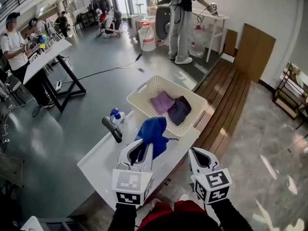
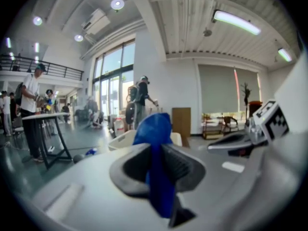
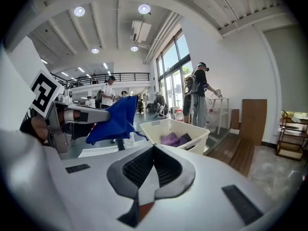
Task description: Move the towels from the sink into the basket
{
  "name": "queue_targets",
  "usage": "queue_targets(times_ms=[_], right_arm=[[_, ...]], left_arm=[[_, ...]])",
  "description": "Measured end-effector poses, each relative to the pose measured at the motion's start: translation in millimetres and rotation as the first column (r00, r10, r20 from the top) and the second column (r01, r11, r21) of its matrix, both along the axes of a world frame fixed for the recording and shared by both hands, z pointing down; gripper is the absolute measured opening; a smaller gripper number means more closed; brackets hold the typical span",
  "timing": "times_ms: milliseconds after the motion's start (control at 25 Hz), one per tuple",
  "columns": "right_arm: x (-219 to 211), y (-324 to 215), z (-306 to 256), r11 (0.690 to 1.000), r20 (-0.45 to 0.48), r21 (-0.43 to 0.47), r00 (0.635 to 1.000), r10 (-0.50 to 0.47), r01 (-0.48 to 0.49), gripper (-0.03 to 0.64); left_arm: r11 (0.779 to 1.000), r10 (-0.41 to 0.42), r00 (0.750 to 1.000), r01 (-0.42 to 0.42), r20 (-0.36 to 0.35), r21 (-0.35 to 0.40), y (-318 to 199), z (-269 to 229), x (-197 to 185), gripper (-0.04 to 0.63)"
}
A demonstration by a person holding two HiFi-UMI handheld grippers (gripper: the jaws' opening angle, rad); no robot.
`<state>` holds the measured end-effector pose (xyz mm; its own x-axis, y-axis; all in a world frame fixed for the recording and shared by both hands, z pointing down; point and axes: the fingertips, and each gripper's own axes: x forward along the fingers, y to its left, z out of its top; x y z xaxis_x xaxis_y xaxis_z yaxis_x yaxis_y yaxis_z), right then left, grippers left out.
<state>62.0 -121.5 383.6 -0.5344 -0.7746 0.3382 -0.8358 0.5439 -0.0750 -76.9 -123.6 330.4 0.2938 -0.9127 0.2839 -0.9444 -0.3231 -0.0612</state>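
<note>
Right now our left gripper (image 1: 140, 154) is clenched on the blue towel (image 1: 153, 131), which is pinched between its jaws and stands up out of them in a bunched peak. We hold it just short of the basket (image 1: 140, 88), on the basket's near side, above the white sink (image 1: 98, 160). Our right gripper (image 1: 199, 158) hovers beside the left one, also short of the basket, its jaws pressed together on nothing. Inside the basket lie a purple towel (image 1: 161, 101) and a dark towel (image 1: 180, 110), touching each other. A faucet (image 1: 112, 129) and a spray bottle (image 1: 118, 117) stand at the sink, near the basket's left corner.
</note>
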Motion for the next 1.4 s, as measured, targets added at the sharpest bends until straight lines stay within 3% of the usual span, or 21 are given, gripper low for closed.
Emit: queue_targets(times_ms=[200,680,1400], right_arm=[[33,-6,-1,1.0,0.009,0.006,1.0,0.03,-0.03,0.008],[104,-31,-2,0.998,0.011,0.021,0.998,0.055,-0.056,0.008],[125,-88,2,0.996,0.038,0.003,0.996,0.085,-0.085,0.008]], left_arm=[[0.999,0.024,1.0,-0.024,-0.009,0.02,-21,-7,30,0.066],[0.998,0.046,0.998,-0.049,0.052,0.048,-68,-20,97,0.066],[0.997,0.079,0.99,-0.081,0.113,0.014,-150,-15,115,0.066]])
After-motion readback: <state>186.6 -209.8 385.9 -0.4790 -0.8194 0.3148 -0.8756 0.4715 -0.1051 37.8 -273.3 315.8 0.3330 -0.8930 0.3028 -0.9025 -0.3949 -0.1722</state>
